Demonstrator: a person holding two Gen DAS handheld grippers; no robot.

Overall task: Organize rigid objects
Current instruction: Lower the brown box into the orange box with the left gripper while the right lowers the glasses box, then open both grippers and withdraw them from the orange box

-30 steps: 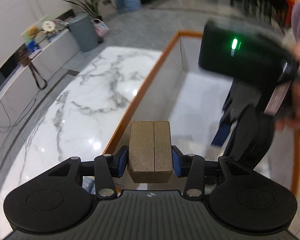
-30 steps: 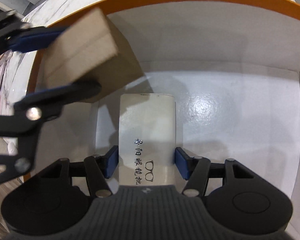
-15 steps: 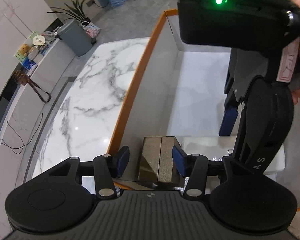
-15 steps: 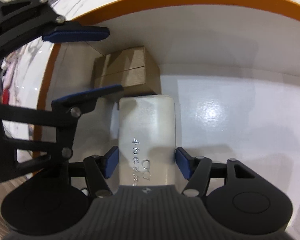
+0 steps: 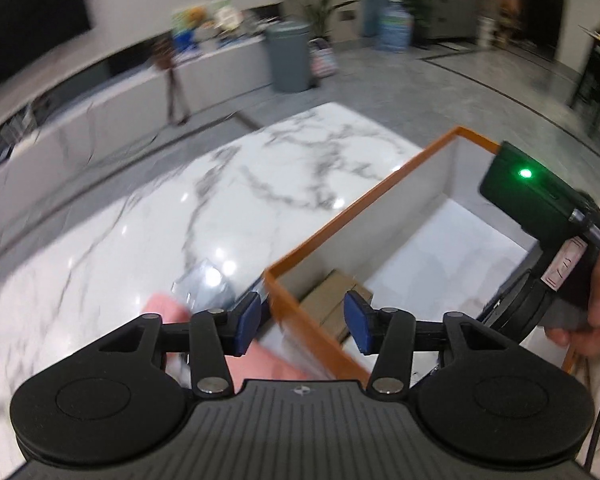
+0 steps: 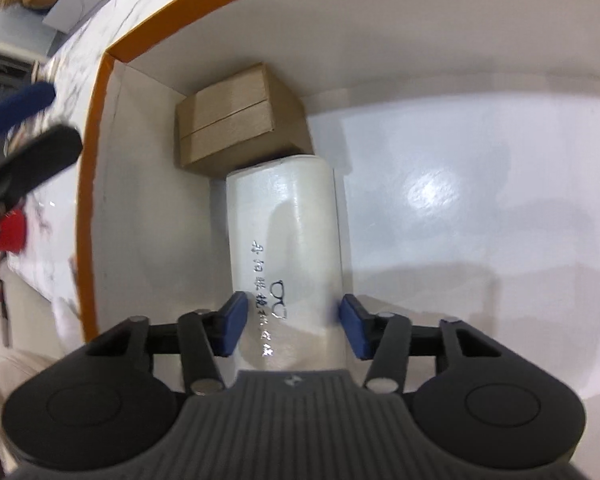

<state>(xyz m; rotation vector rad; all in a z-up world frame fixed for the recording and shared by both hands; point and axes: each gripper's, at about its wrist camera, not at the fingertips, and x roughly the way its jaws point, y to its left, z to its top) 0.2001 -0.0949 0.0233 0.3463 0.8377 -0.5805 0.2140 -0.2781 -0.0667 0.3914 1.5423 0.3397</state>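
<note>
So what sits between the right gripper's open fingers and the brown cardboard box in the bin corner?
In the right wrist view, only the white glasses case, running from the right gripper up to the brown cardboard box.

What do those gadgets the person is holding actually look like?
Each hand-held gripper is matte black plastic: a ribbed centre plate, two round discs, hinged link arms with silver pins, and blue rubber pads on the fingers. Seen from the left hand-held gripper, the right hand-held gripper carries a black box with a green light, a white label and a dark cable. The bare hand shows a pale cuff.
</note>
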